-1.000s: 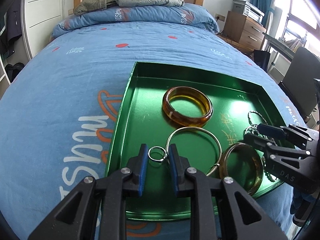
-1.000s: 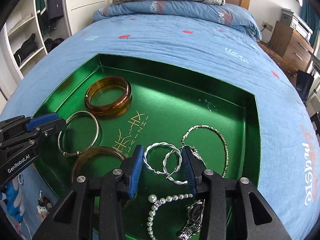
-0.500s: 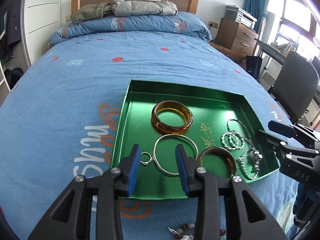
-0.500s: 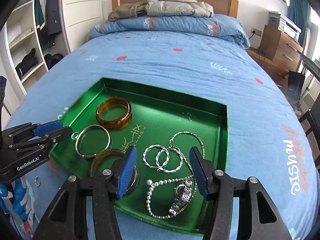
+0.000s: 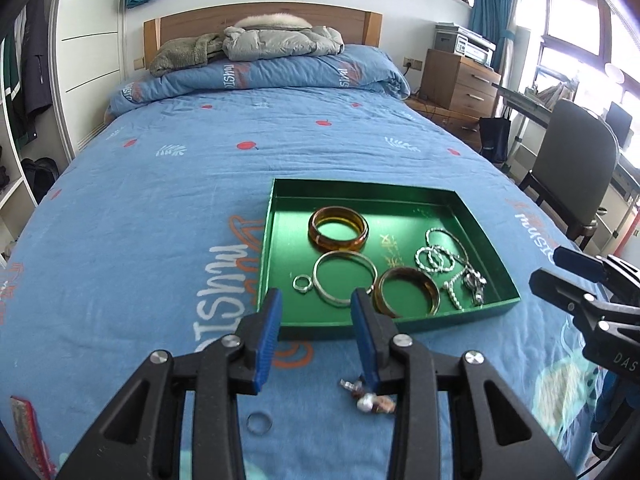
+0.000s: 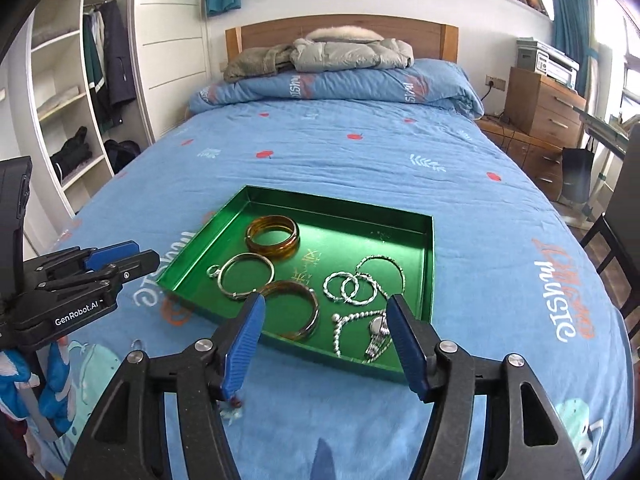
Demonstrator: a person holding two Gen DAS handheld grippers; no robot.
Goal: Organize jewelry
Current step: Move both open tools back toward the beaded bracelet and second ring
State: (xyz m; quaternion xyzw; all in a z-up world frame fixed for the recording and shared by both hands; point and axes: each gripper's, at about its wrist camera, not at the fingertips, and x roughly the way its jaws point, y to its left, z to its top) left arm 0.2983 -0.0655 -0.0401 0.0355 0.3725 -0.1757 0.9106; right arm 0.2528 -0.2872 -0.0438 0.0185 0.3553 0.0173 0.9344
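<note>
A green tray point(image 5: 276, 216) point(image 6: 428, 264) lies on the blue bedspread. It holds an amber bangle point(image 5: 338, 229) point(image 6: 273, 233), a silver bangle point(image 5: 345, 277) point(image 6: 245, 275) with a small silver ring point(image 5: 302, 283) beside it, a brown bangle point(image 5: 407, 291) point(image 6: 296, 308), twisted silver hoops point(image 5: 434, 258) point(image 6: 351, 287), a pearl string point(image 6: 340, 328) and a watch point(image 6: 377, 330). My left gripper point(image 5: 316, 336) is open and empty, held back above the bed before the tray. My right gripper point(image 6: 326, 340) is open and empty at the tray's near edge. A thin ring point(image 5: 259, 424) and a beaded piece point(image 5: 370, 400) lie on the bedspread.
Jackets point(image 5: 256, 44) lie on the folded duvet at the headboard. A wooden drawer unit point(image 5: 456, 80) with a printer stands at the right, with a dark chair point(image 5: 572, 160) nearer. Open wardrobe shelves point(image 6: 68, 112) stand at the left.
Both grippers have opened wide and pulled back and up from the tray. The left let go of the small silver ring, the right let go of the twisted hoops; both pieces lie in the tray.
</note>
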